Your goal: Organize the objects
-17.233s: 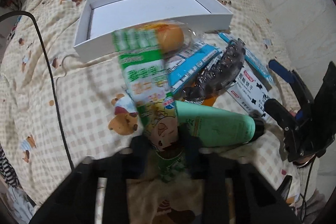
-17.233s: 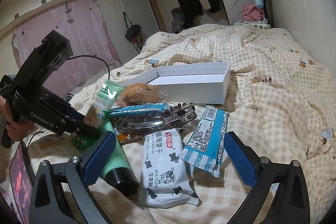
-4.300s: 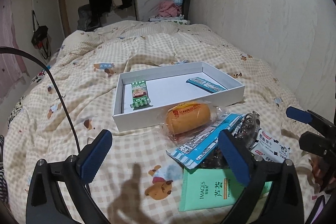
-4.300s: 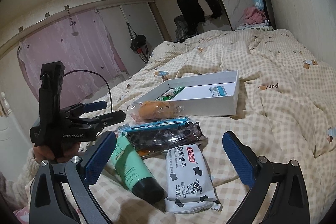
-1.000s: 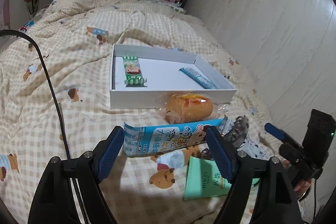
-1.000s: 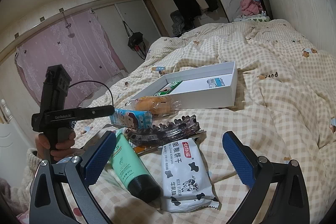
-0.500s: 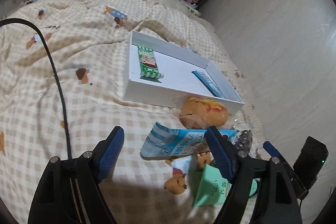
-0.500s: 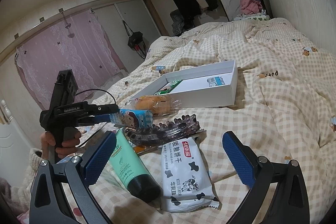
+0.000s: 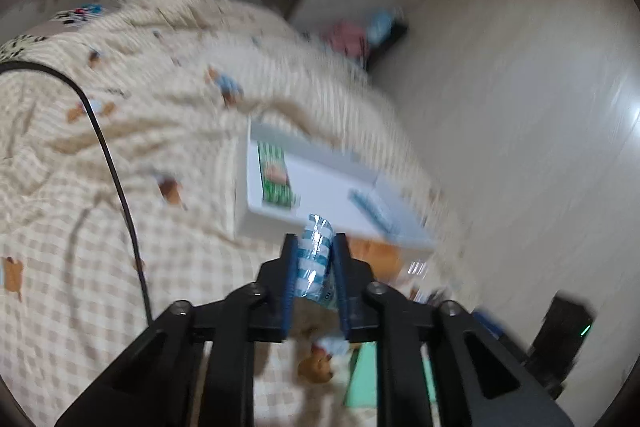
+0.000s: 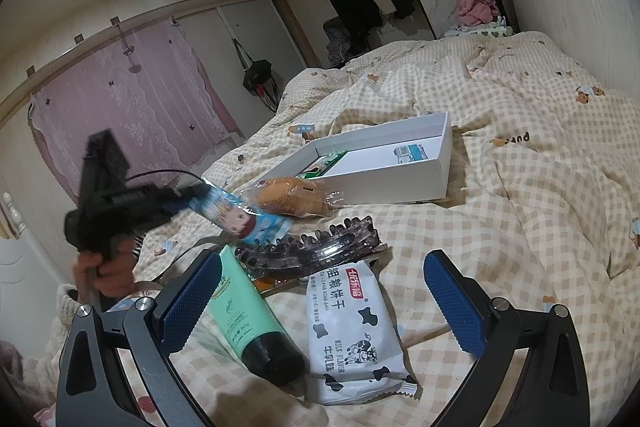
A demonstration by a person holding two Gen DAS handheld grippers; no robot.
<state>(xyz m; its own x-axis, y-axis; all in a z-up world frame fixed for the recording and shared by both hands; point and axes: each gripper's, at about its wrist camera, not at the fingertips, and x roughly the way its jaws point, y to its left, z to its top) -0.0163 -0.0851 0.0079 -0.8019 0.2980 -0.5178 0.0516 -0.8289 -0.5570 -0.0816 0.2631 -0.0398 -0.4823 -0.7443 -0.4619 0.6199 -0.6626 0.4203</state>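
We are clamping the left gripper [image 9: 314,259] on one end of the blue packet [image 10: 240,217], so most of the packet is hanging free past the pads, above the bedding and short of the box [image 10: 400,179]. The right gripper [image 10: 320,303] is waiting with its jaws wide apart and nothing between them, over the tube [image 10: 248,319] and the milk packet [image 10: 352,331].

The main risk we are seeing is slip. We are holding a slick, crinkled wrapper by its crimped end, and the left view is smeared, which suggests a fast swing; a quick swing could be pulling the film out of the pads. The free end is also hanging just above the bun [image 10: 292,199] and the hair clip [image 10: 316,247], so a low path could be dragging it across them or catching it on the near wall of the box. Inside, a green packet [image 9: 274,179] and a blue bar [image 9: 370,209] are already lying on the floor of the box, and a careless drop could be landing on top of them. The cable [image 9: 116,171] is trailing across the bed to our left and could be snagging.
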